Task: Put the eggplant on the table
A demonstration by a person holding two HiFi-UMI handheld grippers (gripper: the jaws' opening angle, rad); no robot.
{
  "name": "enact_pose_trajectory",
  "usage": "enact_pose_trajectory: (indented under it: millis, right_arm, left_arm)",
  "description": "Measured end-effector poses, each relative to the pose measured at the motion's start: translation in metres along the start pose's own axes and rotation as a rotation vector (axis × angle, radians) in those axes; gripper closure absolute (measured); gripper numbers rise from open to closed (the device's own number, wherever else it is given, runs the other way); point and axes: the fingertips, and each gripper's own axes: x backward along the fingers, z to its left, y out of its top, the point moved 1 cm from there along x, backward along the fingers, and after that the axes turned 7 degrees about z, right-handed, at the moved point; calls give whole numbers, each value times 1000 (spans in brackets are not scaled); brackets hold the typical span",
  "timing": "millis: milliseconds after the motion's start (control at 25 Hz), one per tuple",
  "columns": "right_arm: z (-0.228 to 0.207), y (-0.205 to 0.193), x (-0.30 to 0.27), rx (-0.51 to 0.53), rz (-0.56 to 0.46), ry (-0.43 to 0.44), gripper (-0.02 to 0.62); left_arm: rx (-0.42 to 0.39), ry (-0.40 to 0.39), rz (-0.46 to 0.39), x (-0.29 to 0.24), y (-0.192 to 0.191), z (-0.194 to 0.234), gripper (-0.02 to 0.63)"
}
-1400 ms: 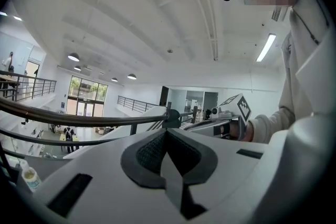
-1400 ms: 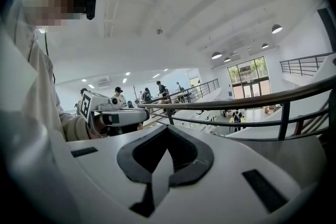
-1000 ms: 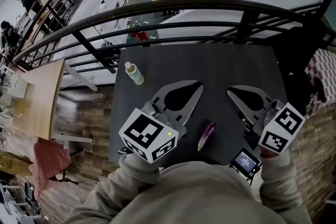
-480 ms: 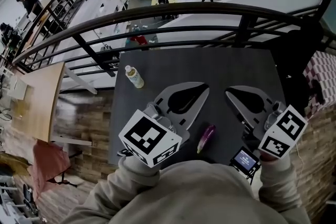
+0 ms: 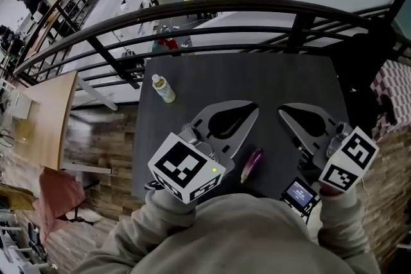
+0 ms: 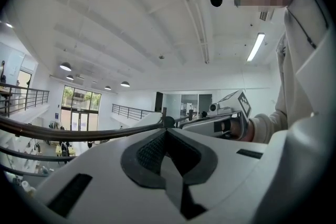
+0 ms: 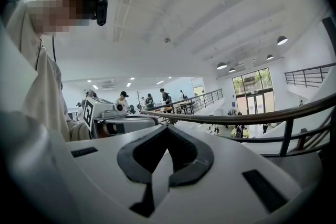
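The purple eggplant (image 5: 252,163) lies on the dark table (image 5: 257,77) near its front edge, between my two grippers and touched by neither. To its left, my left gripper (image 5: 254,108) hovers with its jaws closed tip to tip and nothing in them; the left gripper view shows the same shut left gripper (image 6: 167,131). On the other side, my right gripper (image 5: 282,113) is also shut and empty, as the shut right gripper (image 7: 167,129) confirms in the right gripper view. Both point away from me toward the railing. Neither gripper view shows the eggplant.
A small plastic bottle (image 5: 163,88) stands at the table's far left. A little device with a lit screen (image 5: 299,194) sits at the front right edge. A dark metal railing (image 5: 212,9) runs just beyond the table, with a drop to a lower floor. A wooden table (image 5: 45,119) lies left.
Both grippers stay shut and almost still; the left one's tip has edged slightly to the right. The eggplant has not moved.
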Motion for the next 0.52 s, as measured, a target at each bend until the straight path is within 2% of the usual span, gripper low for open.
enact_pose_trajectory:
  millis: [520]
  right_arm:
    - [3,-4,-5,-6,9,12,581]
  left_arm:
    - [6,-14,19,-5,-8,-4,600]
